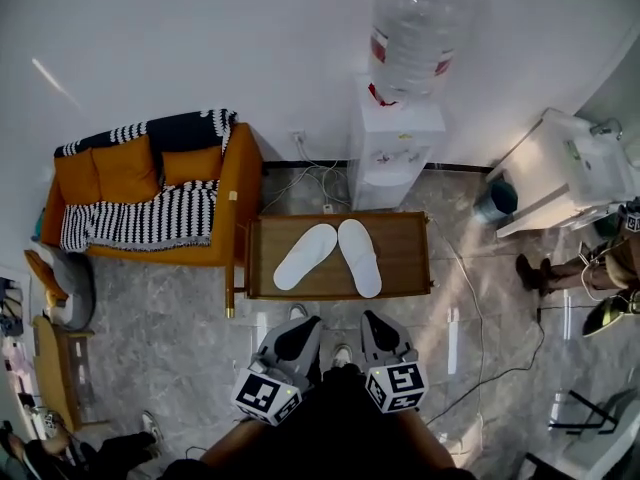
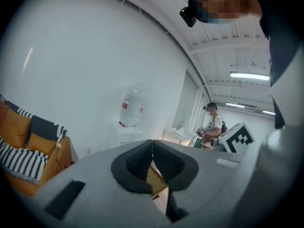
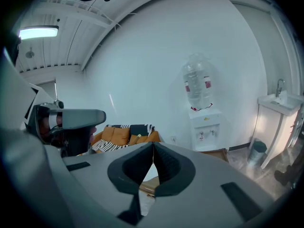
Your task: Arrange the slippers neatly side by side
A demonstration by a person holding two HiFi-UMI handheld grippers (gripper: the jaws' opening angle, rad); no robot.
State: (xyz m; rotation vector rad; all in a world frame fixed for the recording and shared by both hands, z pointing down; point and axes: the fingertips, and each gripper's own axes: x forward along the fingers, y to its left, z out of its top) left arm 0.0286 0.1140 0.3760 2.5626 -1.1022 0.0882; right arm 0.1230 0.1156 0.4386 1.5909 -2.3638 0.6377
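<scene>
We hold the left gripper (image 2: 152, 151) and right gripper (image 3: 153, 151) with jaws shut together, gripping nothing. Ahead of the jaws, two white slippers (image 1: 306, 256) lie splayed on the bench (image 1: 405, 263).

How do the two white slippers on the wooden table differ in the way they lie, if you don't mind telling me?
The left slipper lies strongly slanted, while the right slipper lies closer to straight. The left slipper's near end swings out to the left, the right slipper's slightly to the right. Both are white and lie flat on the table, close together at their far ends and apart at their near ends.
</scene>
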